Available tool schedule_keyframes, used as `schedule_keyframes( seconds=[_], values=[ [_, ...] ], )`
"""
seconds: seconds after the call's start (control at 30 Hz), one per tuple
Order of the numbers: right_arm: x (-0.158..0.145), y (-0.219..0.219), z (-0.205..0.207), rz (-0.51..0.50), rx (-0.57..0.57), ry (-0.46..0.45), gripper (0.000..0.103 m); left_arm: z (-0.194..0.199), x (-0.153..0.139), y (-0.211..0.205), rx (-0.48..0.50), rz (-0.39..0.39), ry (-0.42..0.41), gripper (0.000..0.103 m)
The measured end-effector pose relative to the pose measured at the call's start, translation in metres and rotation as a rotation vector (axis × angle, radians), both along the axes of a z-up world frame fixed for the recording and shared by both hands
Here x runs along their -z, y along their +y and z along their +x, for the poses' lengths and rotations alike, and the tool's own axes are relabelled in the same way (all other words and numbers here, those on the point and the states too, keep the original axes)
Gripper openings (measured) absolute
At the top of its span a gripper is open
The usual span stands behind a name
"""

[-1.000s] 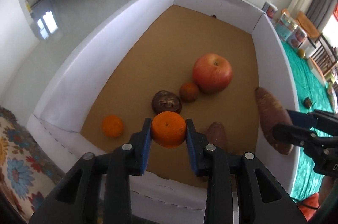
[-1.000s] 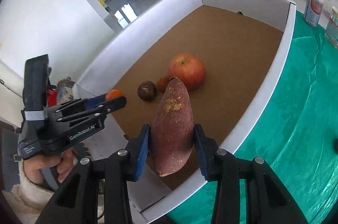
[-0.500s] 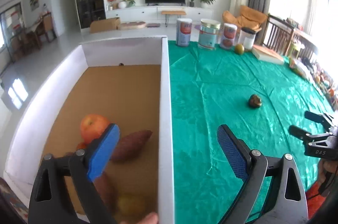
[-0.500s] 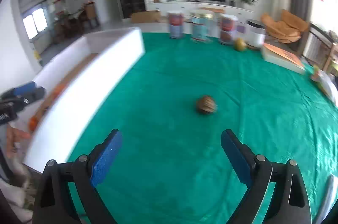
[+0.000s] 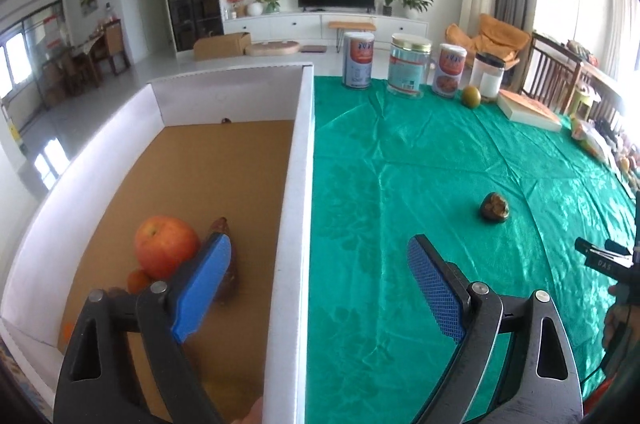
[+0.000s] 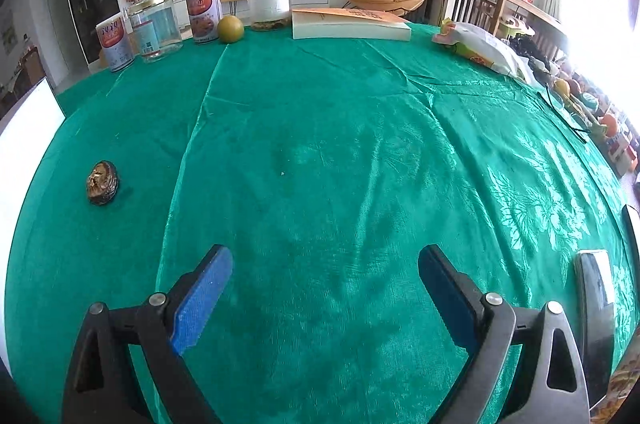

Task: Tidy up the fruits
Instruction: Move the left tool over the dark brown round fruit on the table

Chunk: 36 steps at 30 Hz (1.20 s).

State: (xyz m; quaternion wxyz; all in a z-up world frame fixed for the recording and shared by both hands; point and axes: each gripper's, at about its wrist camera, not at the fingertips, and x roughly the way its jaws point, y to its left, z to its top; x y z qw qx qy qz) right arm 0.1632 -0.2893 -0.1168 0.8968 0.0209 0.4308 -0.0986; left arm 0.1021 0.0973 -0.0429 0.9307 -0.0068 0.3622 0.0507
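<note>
Green cloth [image 6: 320, 163] covers my table, and the white box [image 5: 292, 224] at its left edge already holds an apple [image 5: 166, 246], a sweet potato [image 5: 224, 264] and a small orange [image 5: 138, 280]. I judge the sorting partly done. One dark wrinkled fruit [image 6: 102, 182] lies loose on the cloth, a yellow-green one [image 6: 231, 29] by the jars. My left gripper [image 5: 316, 288], jaws spread but easing inward, holds nothing; my right gripper [image 6: 324, 288] is spread wide and empty too.

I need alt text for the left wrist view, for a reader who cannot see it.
The open, empty left hand-held gripper straddles the white wall of a cardboard box holding a red apple. To its right, a dark brown fruit lies on the green tablecloth.
</note>
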Motion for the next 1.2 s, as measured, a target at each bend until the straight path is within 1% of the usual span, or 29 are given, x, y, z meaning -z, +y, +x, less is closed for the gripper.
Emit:
schedule_keyframes(
  seconds=[0.1,0.13,0.17,0.23,0.27,0.3,0.33,0.37,0.4,0.43,0.47,0.5,0.53,0.57,0.6,0.63,0.67,0.7,0.73,0.77,0.83,0.9,0.97,1.0,1.07,1.1,1.13,1.17,1.2],
  values=[
    [0.014,-0.001,-0.003,0.011,0.012,0.014,0.094,-0.001,0.007,-0.011,0.021,0.064,0.022,0.092],
    [0.019,-0.002,-0.003,0.016,0.015,0.019,0.094,-0.002,0.008,-0.013,0.029,0.072,0.028,0.092],
    [0.021,-0.004,-0.004,0.031,0.015,0.017,0.096,-0.002,0.009,-0.014,0.037,0.072,0.034,0.092],
    [0.022,-0.004,-0.006,0.038,0.027,0.028,0.103,-0.003,0.008,-0.014,0.046,0.068,0.051,0.092],
    [0.022,-0.004,-0.005,0.032,0.026,0.029,0.103,-0.003,0.007,-0.014,0.040,0.075,0.056,0.092],
    [0.023,-0.002,-0.007,0.029,0.025,0.029,0.103,-0.005,0.002,-0.014,0.018,0.096,0.042,0.092],
    [0.023,-0.002,-0.006,0.031,0.025,0.028,0.103,-0.010,-0.005,-0.017,-0.021,0.139,0.003,0.092],
    [0.023,-0.002,-0.007,0.032,0.025,0.028,0.103,-0.017,-0.015,-0.022,-0.054,0.195,-0.059,0.092],
    [0.023,-0.002,-0.007,0.032,0.025,0.028,0.103,-0.027,-0.026,-0.029,-0.069,0.250,-0.138,0.092],
    [0.023,-0.002,-0.007,0.032,0.025,0.028,0.103,-0.038,-0.038,-0.039,-0.068,0.287,-0.223,0.096],
    [0.023,-0.002,-0.007,0.032,0.025,0.027,0.103,-0.048,-0.048,-0.051,-0.044,0.284,-0.295,0.097],
    [0.023,-0.002,-0.007,0.032,0.025,0.028,0.103,-0.054,-0.055,-0.060,0.001,0.240,-0.334,0.099],
    [0.023,-0.002,-0.007,0.032,0.025,0.028,0.103,-0.055,-0.058,-0.069,0.060,0.166,-0.332,0.101],
    [0.024,-0.002,-0.007,0.033,0.025,0.028,0.103,-0.049,-0.056,-0.078,0.117,0.081,-0.287,0.101],
    [0.023,-0.002,-0.007,0.033,0.025,0.028,0.103,-0.038,-0.047,-0.089,0.178,-0.008,-0.210,0.101],
    [0.023,-0.002,-0.007,0.033,0.025,0.028,0.103,-0.023,-0.034,-0.099,0.228,-0.076,-0.126,0.101],
    [0.023,-0.002,-0.007,0.033,0.025,0.028,0.103,-0.006,-0.016,-0.109,0.265,-0.129,-0.045,0.101],
    [0.023,-0.002,-0.007,0.034,0.025,0.027,0.103,0.012,0.003,-0.119,0.281,-0.162,0.005,0.101],
    [0.023,-0.002,-0.007,0.034,0.025,0.027,0.103,0.030,0.022,-0.126,0.279,-0.180,0.039,0.101],
    [0.023,-0.002,-0.007,0.034,0.025,0.027,0.103,0.049,0.040,-0.132,0.264,-0.187,0.071,0.100],
    [0.023,-0.002,-0.006,0.034,0.024,0.028,0.103,0.084,0.068,-0.143,0.254,-0.175,0.127,0.099],
    [0.023,-0.002,-0.006,0.034,0.024,0.028,0.103,0.108,0.083,-0.155,0.243,-0.138,0.146,0.099],
    [0.023,-0.001,-0.006,0.034,0.024,0.028,0.103,0.124,0.093,-0.166,0.250,-0.115,0.161,0.098],
    [0.023,-0.001,-0.006,0.034,0.024,0.028,0.103,0.128,0.097,-0.171,0.255,-0.096,0.172,0.095],
    [0.023,-0.001,-0.006,0.034,0.024,0.028,0.103,0.131,0.098,-0.179,0.266,-0.038,0.169,0.084],
    [0.023,-0.001,-0.006,0.034,0.024,0.028,0.103,0.130,0.096,-0.181,0.290,-0.032,0.159,0.069],
    [0.023,-0.001,-0.006,0.034,0.024,0.028,0.103,0.128,0.095,-0.182,0.309,-0.028,0.150,0.051],
    [0.023,-0.001,-0.006,0.034,0.024,0.028,0.103,0.127,0.095,-0.183,0.321,-0.023,0.147,0.046],
    [0.023,-0.001,-0.006,0.034,0.024,0.028,0.103,0.124,0.094,-0.181,0.326,-0.023,0.151,0.046]
  ],
)
